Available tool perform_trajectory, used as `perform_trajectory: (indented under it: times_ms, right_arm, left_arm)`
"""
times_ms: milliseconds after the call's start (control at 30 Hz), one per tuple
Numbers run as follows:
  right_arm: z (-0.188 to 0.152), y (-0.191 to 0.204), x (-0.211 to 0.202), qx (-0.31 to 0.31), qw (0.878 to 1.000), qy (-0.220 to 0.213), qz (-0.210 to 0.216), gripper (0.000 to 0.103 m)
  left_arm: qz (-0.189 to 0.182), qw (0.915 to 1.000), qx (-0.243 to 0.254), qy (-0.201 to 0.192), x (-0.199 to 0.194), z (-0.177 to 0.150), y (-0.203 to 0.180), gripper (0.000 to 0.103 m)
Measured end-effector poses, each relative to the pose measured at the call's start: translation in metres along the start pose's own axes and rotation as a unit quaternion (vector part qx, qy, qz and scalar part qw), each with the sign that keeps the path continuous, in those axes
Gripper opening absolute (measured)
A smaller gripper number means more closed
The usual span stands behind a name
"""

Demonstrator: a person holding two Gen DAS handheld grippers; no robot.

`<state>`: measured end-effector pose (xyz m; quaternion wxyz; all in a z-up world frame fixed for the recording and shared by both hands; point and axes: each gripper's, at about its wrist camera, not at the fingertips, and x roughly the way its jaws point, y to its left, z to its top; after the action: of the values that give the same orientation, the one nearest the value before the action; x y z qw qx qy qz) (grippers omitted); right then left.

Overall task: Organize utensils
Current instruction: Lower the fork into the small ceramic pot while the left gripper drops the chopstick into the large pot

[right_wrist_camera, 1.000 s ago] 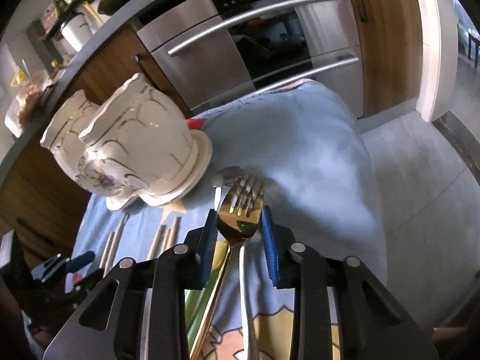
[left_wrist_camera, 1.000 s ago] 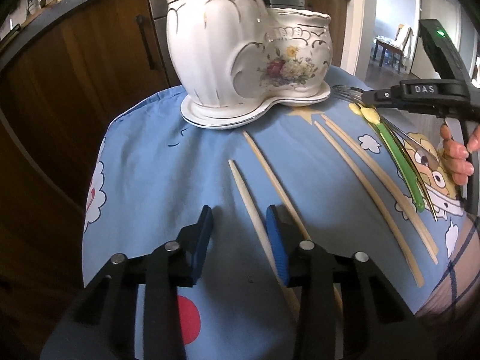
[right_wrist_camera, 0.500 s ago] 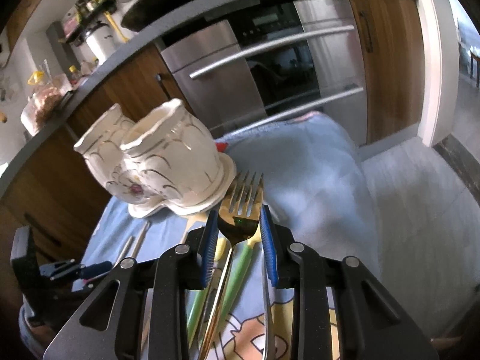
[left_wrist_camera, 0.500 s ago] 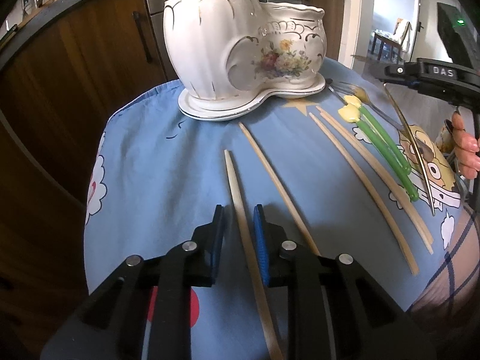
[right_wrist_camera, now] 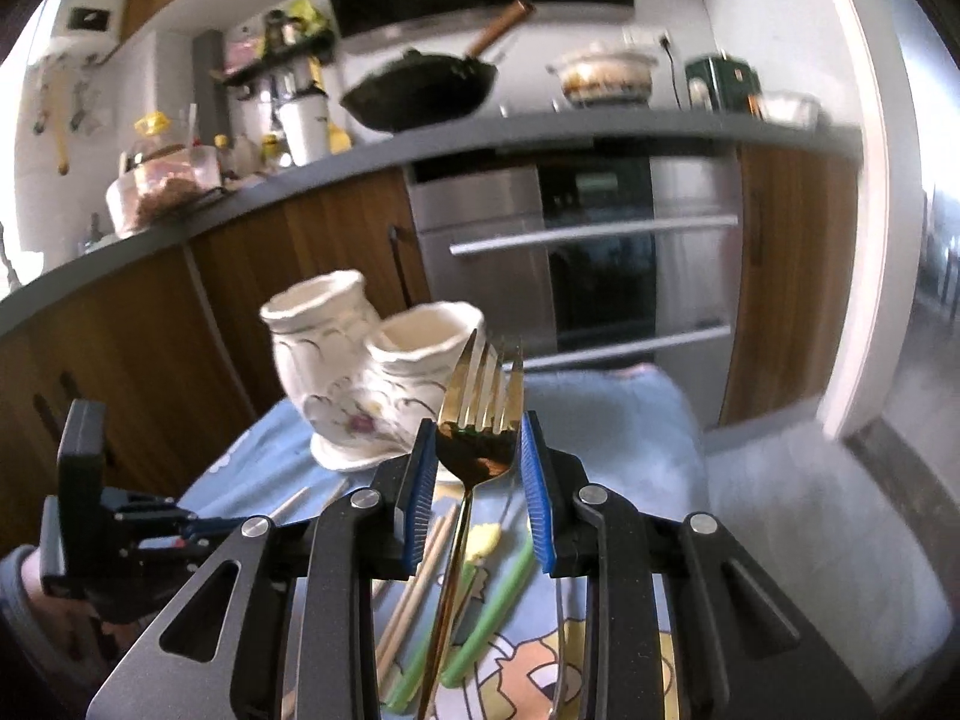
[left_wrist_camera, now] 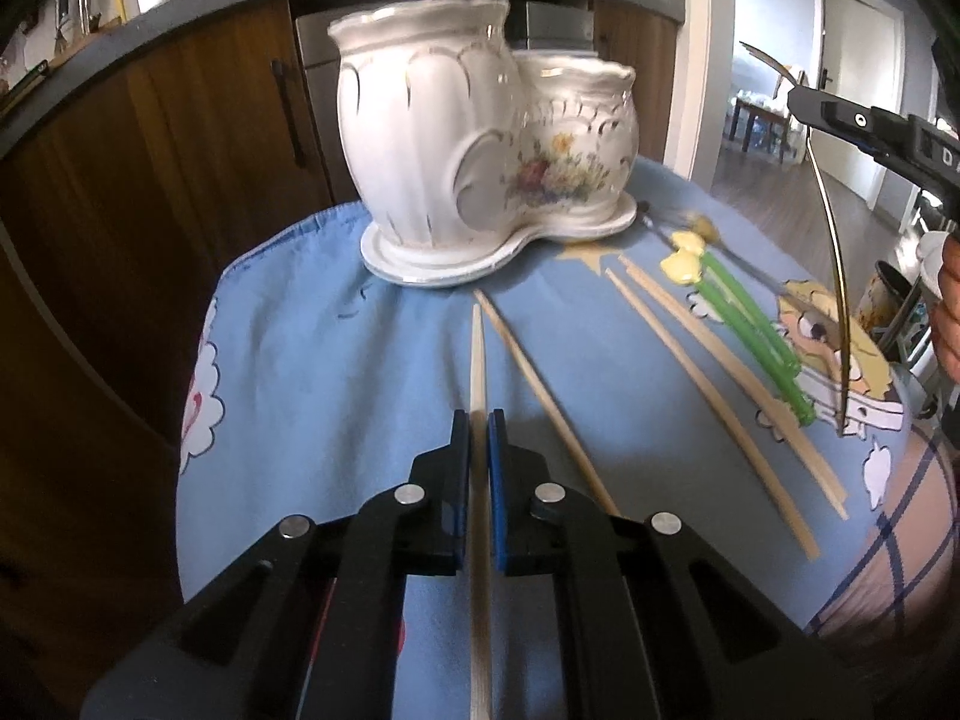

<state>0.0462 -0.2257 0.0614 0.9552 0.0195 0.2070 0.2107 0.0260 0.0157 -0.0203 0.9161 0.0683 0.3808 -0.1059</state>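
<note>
Left gripper (left_wrist_camera: 479,441) pinches a chopstick (left_wrist_camera: 477,354) mid-length over the cloth (left_wrist_camera: 336,372): light, stiff. Right gripper (right_wrist_camera: 477,468) clamps the gold fork (right_wrist_camera: 480,408) at its neck, raised near the vase (right_wrist_camera: 360,384): slippery, fragile target.

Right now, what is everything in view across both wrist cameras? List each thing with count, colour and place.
Ceramic holder: one, white with floral print, two joined cups on a shared base, far side of the cloth.
Cloth: one, blue with cartoon print, covering the surface.
Held chopstick: one, pale wood, in the left gripper.
Loose chopsticks: three, pale wood, flat on the cloth, right of the held one.
Green utensils: two, green handles with yellow ends, right side of the cloth.
Fork: one, gold, in the right gripper, lifted off the cloth.
Wok: one, black, on the counter behind.
Left gripper: shut on the held chopstick.
Right gripper: shut on the fork.
</note>
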Motion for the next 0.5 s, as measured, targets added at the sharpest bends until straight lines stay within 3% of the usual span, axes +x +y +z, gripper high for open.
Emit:
perform_trajectory:
  times_ms: [500]
  right_arm:
    - [0.022, 0.034, -0.040, -0.057, 0.994, -0.097, -0.013, 0.028]
  left_arm:
    - [-0.005, 0.9978, 0.004, -0.066, -0.036, 0.014, 0.001, 0.006]
